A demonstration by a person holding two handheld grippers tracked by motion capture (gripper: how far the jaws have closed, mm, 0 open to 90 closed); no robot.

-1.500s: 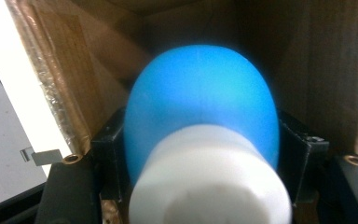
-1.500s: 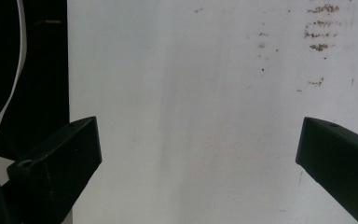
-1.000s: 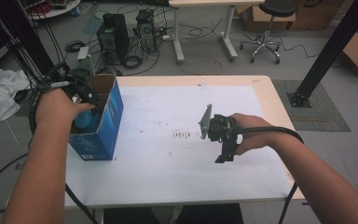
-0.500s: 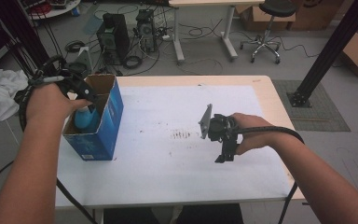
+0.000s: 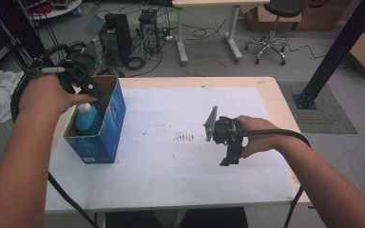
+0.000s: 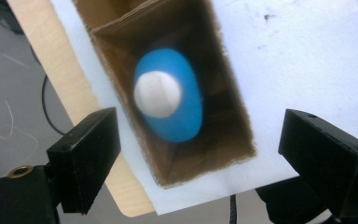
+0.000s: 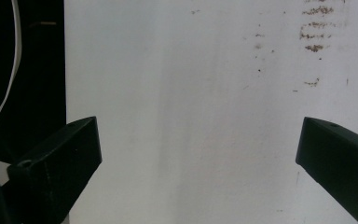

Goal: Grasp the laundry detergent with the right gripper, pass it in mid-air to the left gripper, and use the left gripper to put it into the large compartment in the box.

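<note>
Bottle: blue plastic bottle with white cap [image 6: 168,95] upright inside open blue cardboard box [image 5: 105,142] at bench [image 5: 266,90] left edge. Likely light, rigid, smooth-sided; best grip at neck under cap. Left tool [image 6: 200,154] above box, jaws just been opening, nothing between. Right tool [image 7: 198,154] released over mid-bench, empty.

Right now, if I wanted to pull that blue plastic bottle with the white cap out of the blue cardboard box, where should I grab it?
Probably by its neck, just under the white cap, coming straight down from above. The blue plastic bottle stands upright inside the blue cardboard box, so the walls cover its sides and just the top is free. The left gripper is open above it.
</note>
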